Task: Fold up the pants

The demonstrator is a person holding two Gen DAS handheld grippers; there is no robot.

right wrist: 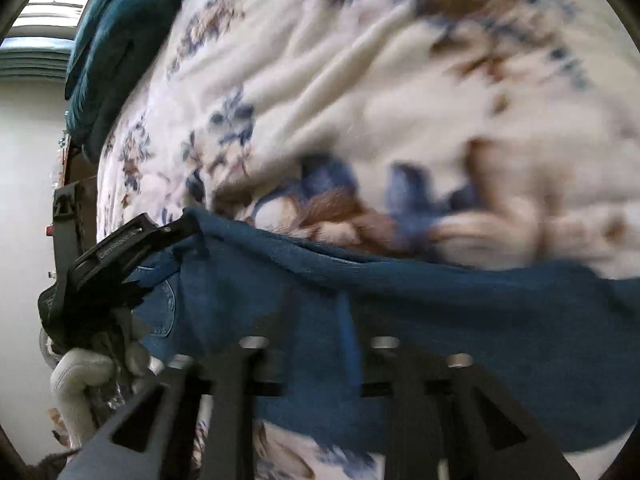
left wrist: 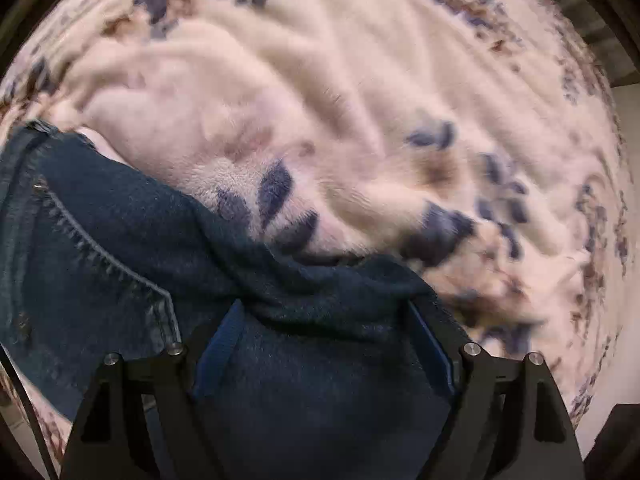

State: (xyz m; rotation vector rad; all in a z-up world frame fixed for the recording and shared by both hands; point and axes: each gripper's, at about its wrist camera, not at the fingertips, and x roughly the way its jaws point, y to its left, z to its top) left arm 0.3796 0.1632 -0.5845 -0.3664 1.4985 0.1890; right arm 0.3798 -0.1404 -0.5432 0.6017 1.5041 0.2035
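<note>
Dark blue denim pants (left wrist: pixel 120 248) lie on a floral fleece blanket (left wrist: pixel 320 80); a stitched pocket seam shows at the left. My left gripper (left wrist: pixel 328 316) points straight down over them, fingers wide apart and open, with a ridge of denim between the blue pads (left wrist: pixel 218 344). In the blurred right wrist view the pants (right wrist: pixel 480 328) stretch across the lower half with a taut top edge. My right gripper (right wrist: pixel 320 304) has its fingers close together, shut on the denim. The left gripper (right wrist: pixel 120 256) shows at the left, its tip at the pants' corner.
The cream blanket (right wrist: pixel 360 80) with blue and brown flowers covers the bed. A teal cloth (right wrist: pixel 112 40) lies at the bed's far edge, by a window with blinds (right wrist: pixel 40 20). A hand in a white knit sleeve (right wrist: pixel 80 372) holds the left gripper.
</note>
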